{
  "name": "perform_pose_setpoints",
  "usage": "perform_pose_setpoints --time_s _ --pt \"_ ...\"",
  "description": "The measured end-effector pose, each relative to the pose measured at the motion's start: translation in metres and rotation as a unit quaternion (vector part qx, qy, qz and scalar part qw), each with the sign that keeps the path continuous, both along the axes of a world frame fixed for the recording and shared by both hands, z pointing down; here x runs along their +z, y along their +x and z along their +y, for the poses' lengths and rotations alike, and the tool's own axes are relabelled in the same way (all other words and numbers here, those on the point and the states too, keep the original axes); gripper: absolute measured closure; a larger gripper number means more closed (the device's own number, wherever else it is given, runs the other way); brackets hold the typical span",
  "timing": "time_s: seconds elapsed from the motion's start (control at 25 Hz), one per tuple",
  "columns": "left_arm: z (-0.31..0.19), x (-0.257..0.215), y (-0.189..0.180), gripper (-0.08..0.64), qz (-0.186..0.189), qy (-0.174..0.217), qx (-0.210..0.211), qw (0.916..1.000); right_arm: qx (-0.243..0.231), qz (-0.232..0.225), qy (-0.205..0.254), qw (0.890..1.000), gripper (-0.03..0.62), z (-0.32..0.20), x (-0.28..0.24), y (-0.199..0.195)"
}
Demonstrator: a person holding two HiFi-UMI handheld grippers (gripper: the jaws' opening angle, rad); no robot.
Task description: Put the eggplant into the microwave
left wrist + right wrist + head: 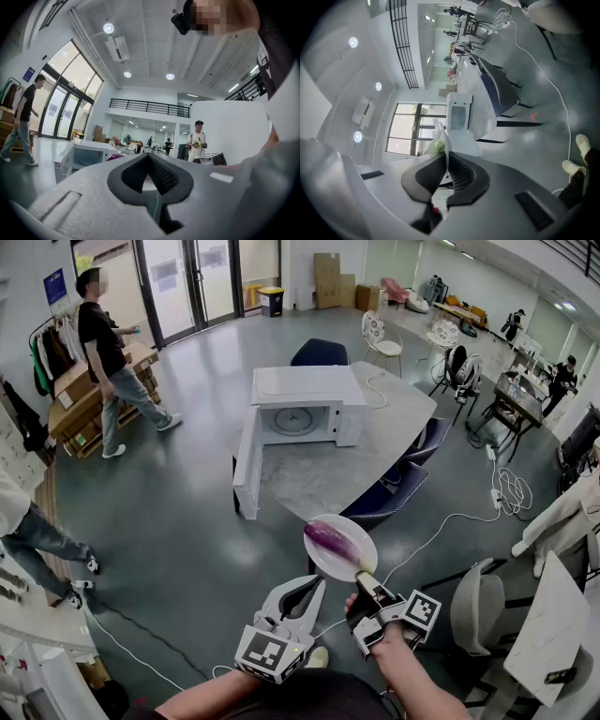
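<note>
A purple eggplant point(332, 544) with a green stem end point(436, 146) lies on a white plate point(343, 525). My right gripper point(363, 577) is shut on the plate's near rim and holds it level in the air, short of the table. The plate's edge point(446, 140) shows thin between the pads. The white microwave point(302, 409) stands on the grey table point(384, 442) farther ahead, its door point(246, 463) swung open to the left and its cavity bare. My left gripper point(312, 587) is shut and holds nothing, just left of the plate. The left gripper view shows the microwave point(79, 157) ahead.
Dark blue chairs point(398, 486) stand at the table's near right side and another one point(319, 352) behind it. A white cable point(441, 526) runs over the floor on the right. A person point(108, 357) walks at the far left by cardboard boxes point(75, 404).
</note>
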State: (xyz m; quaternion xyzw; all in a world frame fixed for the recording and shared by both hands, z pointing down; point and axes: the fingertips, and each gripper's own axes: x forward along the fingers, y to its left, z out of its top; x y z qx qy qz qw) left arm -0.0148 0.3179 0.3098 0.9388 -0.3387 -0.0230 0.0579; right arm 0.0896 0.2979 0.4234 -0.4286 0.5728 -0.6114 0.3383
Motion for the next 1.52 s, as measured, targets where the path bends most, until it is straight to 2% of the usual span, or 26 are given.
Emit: perform_pose_setpoints --time_s 0.64,0.96,1.52 --pt "0.007 0.002 0.004 0.552 0.001 -0.003 -0.002 1.0000 -0.002 -0.007 -0.004 1.000 0.574 0.006 0.003 0.005" --pt "0.006 0.004 0.004 0.552 -0.003 0.005 -0.018 0.9998 0.001 -0.016 -0.007 1.000 0.574 0.000 0.006 0.014" --pt "-0.009 0.004 -0.008 0.552 0.004 0.010 -0.088 0.9960 -0.035 -0.028 0.001 0.999 0.574 -0.020 0.012 0.021"
